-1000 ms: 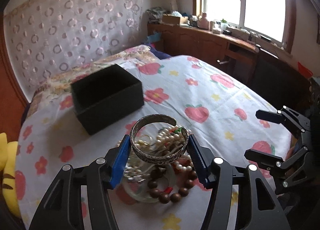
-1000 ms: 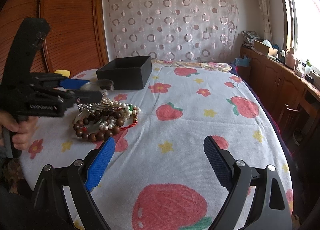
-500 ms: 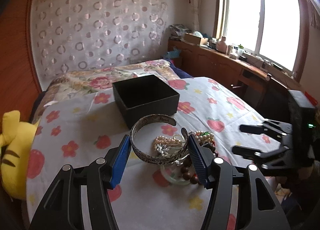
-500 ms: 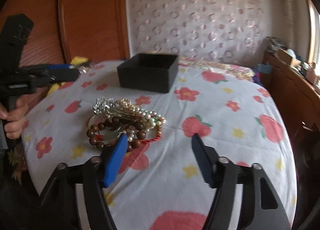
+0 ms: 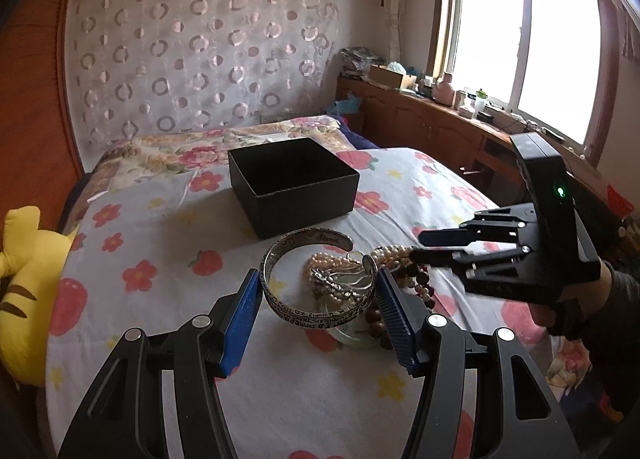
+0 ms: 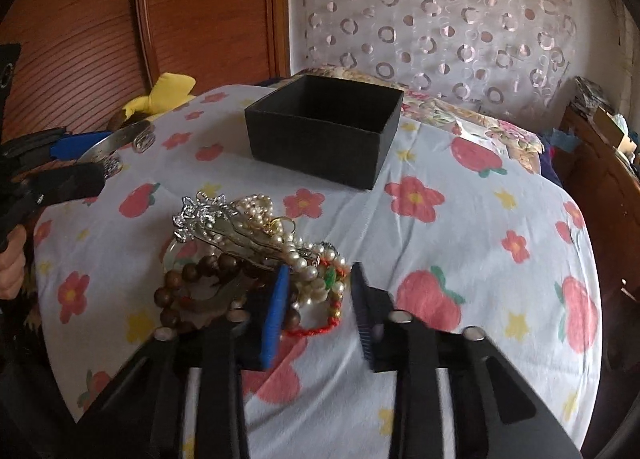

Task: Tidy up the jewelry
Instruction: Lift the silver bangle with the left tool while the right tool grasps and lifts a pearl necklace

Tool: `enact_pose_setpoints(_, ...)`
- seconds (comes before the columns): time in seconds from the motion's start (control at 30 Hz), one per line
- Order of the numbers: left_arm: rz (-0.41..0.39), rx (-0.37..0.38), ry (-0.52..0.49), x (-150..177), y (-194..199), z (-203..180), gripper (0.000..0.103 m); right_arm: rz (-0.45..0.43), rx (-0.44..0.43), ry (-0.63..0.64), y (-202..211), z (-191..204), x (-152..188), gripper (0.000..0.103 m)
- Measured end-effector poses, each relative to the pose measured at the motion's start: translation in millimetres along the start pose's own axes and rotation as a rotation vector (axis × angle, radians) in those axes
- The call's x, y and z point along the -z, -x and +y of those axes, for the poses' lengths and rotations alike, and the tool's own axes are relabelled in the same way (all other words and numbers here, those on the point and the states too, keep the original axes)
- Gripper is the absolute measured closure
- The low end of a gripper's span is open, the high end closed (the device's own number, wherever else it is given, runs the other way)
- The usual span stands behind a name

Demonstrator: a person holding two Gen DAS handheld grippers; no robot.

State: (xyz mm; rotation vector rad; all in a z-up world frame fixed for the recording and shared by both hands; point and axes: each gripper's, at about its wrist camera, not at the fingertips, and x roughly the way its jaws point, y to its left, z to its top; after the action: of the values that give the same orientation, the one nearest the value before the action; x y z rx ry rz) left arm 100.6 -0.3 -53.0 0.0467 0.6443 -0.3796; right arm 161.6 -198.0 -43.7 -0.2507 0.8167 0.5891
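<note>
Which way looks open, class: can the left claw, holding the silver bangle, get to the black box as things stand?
Probably yes. The left claw grips the silver bangle, and the black box stands open-topped ahead of it, with nothing in between. The right claw works at the jewelry pile, off that line.

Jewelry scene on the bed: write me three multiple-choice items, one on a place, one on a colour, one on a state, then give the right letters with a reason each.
1. Where is the silver cuff bracelet?
A. Inside the black box
B. Between the left gripper's fingers
C. On the windowsill

2. What colour is the box?
A. Black
B. White
C. Red

3. How do the right gripper's fingers stand?
A. Clamped on the box
B. Fully shut on nothing
C. Apart, either side of the pearl strands

Answers:
1 B: the left gripper has its blue pads pressed on both sides of the cuff.
2 A: its walls and inside show black in both views.
3 C: the right gripper shows a gap between its fingers, with the jewelry pile reaching into it.
</note>
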Motion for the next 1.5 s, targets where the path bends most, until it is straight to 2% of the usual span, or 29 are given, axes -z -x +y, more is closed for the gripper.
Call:
enact_pose_setpoints(0.43,-0.001,0.005,0.002,0.8,1.4,-1.4,0.047,-0.12,-0.018,0.028,44.7,0.9,-21.1,0.094)
enact_pose_setpoints(1.0,-0.021,-0.002,0.009,-9.7,4.7,-4.9,0.047,-0.297,0.093,0.06,116.0,-9.4,-60.8,0.094)
enact_pose_setpoints(1.27,-0.034,-0.006,0.023,-22.5,-2.3,0.8,0.047,-0.362,0.143,0.066,136.1,-17.1,-82.4,0.094)
enact_pose_setpoints(1.5,-0.038,-0.004,0.019,-39.6,-15.3,6.1,0.047,-0.415,0.151,0.083,151.7,-25.0,-109.2,0.094)
